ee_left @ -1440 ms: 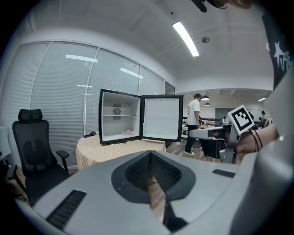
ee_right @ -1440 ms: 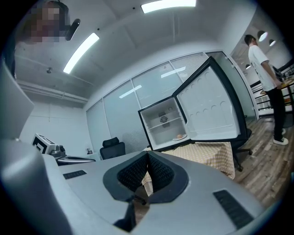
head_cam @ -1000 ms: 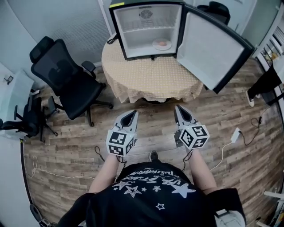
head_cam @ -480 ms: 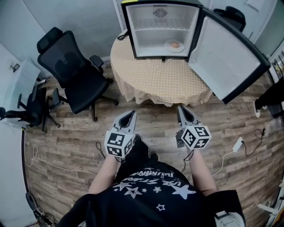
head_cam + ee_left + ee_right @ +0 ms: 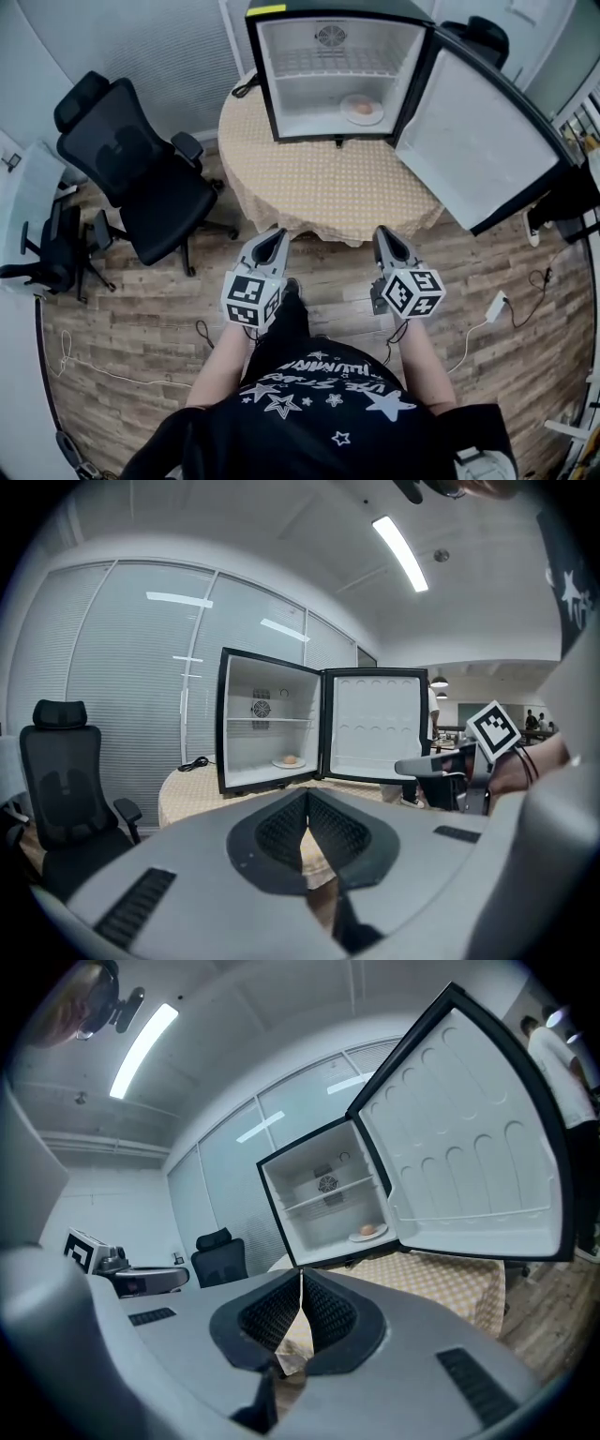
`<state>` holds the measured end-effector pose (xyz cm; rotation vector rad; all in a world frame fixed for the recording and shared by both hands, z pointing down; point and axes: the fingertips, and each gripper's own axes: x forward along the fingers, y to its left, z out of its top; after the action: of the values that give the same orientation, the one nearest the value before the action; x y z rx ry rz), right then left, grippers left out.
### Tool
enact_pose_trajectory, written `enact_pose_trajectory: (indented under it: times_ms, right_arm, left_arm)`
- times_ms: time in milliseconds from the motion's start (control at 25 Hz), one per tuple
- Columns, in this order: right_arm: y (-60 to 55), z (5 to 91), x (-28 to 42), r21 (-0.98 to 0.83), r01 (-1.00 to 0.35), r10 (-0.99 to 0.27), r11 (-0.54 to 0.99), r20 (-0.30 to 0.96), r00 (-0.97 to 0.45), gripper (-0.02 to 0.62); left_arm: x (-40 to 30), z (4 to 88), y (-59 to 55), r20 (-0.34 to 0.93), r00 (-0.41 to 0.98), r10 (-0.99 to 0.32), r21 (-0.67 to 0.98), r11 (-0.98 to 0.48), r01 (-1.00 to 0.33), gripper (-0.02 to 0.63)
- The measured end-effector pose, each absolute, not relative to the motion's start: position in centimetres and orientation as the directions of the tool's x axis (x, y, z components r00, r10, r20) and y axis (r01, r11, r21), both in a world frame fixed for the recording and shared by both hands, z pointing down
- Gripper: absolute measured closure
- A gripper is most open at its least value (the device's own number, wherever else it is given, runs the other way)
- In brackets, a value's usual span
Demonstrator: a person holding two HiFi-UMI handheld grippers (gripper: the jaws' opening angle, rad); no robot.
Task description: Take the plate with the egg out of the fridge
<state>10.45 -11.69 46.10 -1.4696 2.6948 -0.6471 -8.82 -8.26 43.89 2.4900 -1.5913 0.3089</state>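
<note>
- The fridge [image 5: 333, 70] stands open on the desk [image 5: 328, 178], with the plate [image 5: 362, 110] and egg [image 5: 364, 107] untouched inside it, low on its right
- Your left gripper [image 5: 275, 231] and right gripper [image 5: 382, 232] are well short of the fridge, fingers clenched (nothing held)
- Reaching, grasping and lifting out all remain

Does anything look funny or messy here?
Nothing is spilled or broken. The only odd bits: a small fridge stands on a round table with its door swung wide open, and it looks bare except for one plate with an egg on its floor.
</note>
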Motion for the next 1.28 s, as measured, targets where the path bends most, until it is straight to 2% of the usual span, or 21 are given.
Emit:
enact_pose_trajectory:
  times_ms: [720, 1280]
  right_arm:
    - [-26.2, 45.0, 4.2, -0.376, -0.843, -0.857, 0.385, 0.192, -0.477, 0.566]
    - [-32.5, 45.7, 4.6, -0.442, -0.878, -0.924, 0.183, 0.228, -0.307, 0.566]
  left_arm:
    - [-13.3, 43.5, -24.5, 0.258, 0.522, -0.813, 0.057, -0.526, -0.848, 0.598]
    - [-15.2, 44.7, -31.4, 0.244, 0.607, -0.757, 0.103, -0.602, -0.792, 0.598]
